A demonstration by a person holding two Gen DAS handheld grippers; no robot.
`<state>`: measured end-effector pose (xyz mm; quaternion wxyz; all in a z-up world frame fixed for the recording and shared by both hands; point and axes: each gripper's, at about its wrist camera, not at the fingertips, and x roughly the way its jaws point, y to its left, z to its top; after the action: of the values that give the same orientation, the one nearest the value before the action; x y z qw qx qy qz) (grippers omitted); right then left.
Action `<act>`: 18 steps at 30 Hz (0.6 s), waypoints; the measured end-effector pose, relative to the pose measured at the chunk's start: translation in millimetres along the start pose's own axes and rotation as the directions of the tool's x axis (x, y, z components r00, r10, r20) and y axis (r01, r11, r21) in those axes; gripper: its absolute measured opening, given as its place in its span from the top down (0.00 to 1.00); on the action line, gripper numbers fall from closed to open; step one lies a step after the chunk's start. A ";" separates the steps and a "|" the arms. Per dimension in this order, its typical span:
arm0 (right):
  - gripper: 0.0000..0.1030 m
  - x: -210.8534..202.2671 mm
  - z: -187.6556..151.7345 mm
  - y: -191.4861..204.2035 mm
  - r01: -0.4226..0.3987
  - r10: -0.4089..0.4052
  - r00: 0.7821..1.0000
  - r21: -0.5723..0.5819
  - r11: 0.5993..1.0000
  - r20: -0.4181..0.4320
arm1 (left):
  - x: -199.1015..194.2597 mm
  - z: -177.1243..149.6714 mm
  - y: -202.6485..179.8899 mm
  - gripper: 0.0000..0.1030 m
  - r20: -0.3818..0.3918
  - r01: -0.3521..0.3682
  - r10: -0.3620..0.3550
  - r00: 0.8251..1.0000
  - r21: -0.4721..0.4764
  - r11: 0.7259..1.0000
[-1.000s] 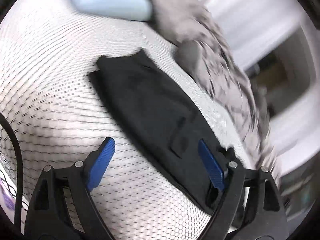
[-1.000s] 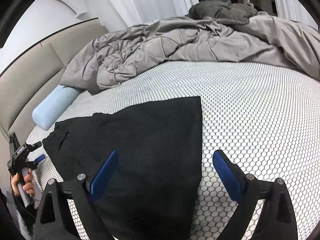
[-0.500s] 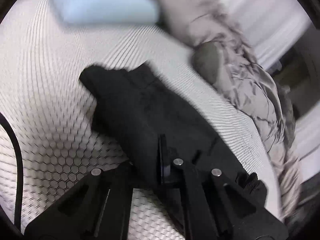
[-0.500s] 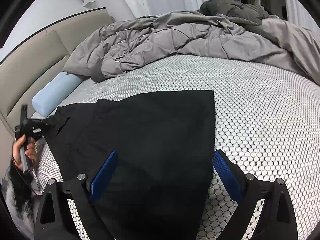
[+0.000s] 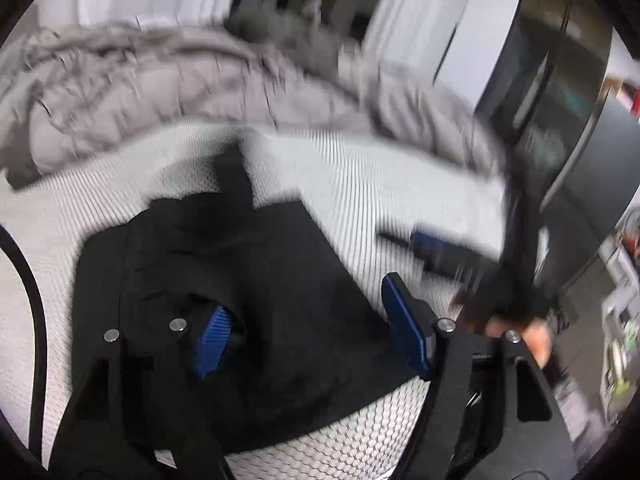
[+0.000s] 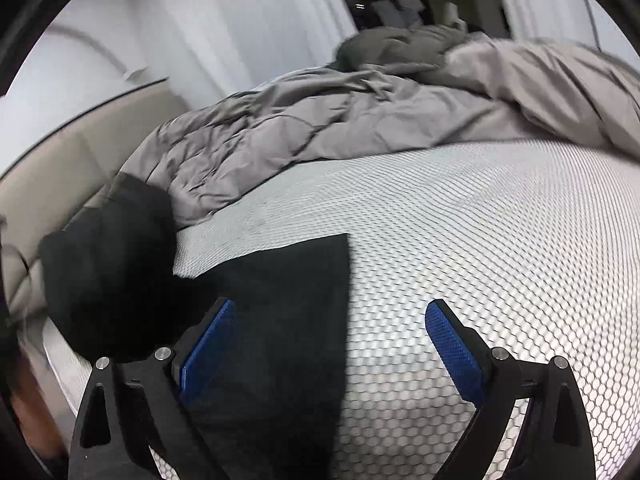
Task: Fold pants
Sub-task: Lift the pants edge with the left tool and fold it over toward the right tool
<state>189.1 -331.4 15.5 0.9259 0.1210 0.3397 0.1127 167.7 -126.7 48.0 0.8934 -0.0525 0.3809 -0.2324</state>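
Both grippers spread: left gripper [image 5: 312,340] jaws just opening above black pants [image 5: 248,280] lying on honeycomb mattress [image 6: 480,240], cloth between but unpinched; right gripper [image 6: 332,352] empty

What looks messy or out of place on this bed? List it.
The black pants are only partly neat: their right edge lies flat and straight, but the left end is bunched in a raised heap near the mattress edge. Behind them, the grey duvet lies crumpled across the bed instead of spread.
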 end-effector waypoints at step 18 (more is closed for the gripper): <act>0.06 26.7 -20.7 42.6 -0.153 0.125 0.975 -0.150 0.977 -0.182 | 8.0 -53.6 66.1 0.31 -0.120 0.178 -0.174 0.977 0.022 0.984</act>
<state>190.0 -280.3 -3.1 0.8897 0.0581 0.3987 0.2148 159.6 -67.2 -12.8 0.8460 -0.0575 0.4230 -0.3195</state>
